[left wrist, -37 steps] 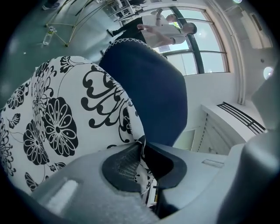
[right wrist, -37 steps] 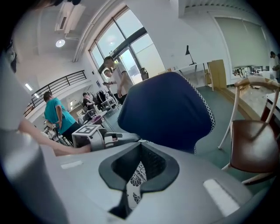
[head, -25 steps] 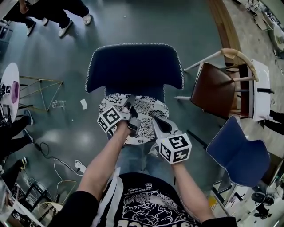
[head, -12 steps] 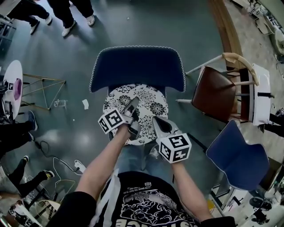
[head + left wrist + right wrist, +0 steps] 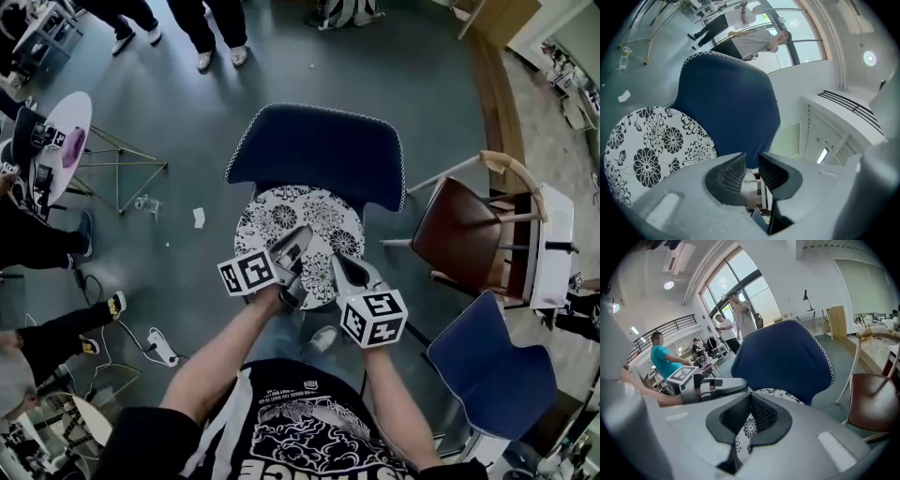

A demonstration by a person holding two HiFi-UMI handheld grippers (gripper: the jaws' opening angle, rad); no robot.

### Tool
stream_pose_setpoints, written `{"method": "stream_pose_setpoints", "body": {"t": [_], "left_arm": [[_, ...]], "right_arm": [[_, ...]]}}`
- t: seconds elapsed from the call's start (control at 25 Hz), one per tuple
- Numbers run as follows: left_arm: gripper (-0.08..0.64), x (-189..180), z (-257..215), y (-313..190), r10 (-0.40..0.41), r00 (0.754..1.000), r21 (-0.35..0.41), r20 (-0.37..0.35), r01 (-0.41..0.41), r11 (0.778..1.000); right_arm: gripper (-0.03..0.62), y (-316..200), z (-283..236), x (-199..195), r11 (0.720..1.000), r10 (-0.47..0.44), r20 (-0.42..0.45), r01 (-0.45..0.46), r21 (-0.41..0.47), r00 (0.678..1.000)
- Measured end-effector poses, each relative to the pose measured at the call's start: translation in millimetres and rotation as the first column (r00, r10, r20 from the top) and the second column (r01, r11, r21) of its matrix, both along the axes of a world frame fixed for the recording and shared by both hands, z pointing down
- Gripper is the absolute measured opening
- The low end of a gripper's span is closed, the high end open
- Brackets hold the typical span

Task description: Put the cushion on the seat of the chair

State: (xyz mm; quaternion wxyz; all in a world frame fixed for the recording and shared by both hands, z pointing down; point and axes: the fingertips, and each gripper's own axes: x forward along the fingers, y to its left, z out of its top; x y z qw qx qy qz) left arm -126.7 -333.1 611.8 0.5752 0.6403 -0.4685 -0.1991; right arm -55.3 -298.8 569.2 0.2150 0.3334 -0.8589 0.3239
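Note:
The round cushion (image 5: 305,220), white with black flowers, lies flat on the seat of the dark blue chair (image 5: 319,155), against its backrest. My left gripper (image 5: 302,236) hovers over the cushion's near edge. Its jaws are closing, still a narrow gap apart, with nothing between them. My right gripper (image 5: 336,262) hangs beside it on the right, shut and empty. In the left gripper view the cushion (image 5: 651,145) lies below left of the left gripper (image 5: 751,161), in front of the chair back (image 5: 726,103). In the right gripper view the cushion (image 5: 783,394) shows past the right gripper (image 5: 751,398).
A brown wooden chair (image 5: 459,225) stands to the right, with a second blue chair (image 5: 492,375) nearer me. At the left are a round white table (image 5: 56,141) and a gold wire frame (image 5: 117,169). A power strip and cables (image 5: 159,347) lie on the floor. People stand beyond the chair (image 5: 216,56).
Both grippers have lifted up off the cushion, the left one further. The cushion stays flat on the seat.

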Motion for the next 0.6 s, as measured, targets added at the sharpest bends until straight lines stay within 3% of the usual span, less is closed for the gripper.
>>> {"method": "stream_pose_setpoints", "body": {"t": [0.32,0.6], "left_arm": [[0.041,7.3,-40.6,45.1,-0.004,0.996,0.081,0.087,-0.004,0.997],[0.026,25.3,-72.2,80.4,0.028,0.962,0.129,0.270,-0.065,0.989]], "right_arm": [[-0.002,20.9,-24.7,2.6,0.998,-0.035,0.035,0.033,0.053,0.999],[-0.002,45.1,-44.7,11.4,0.995,-0.050,0.069,0.044,0.088,0.996]]}}
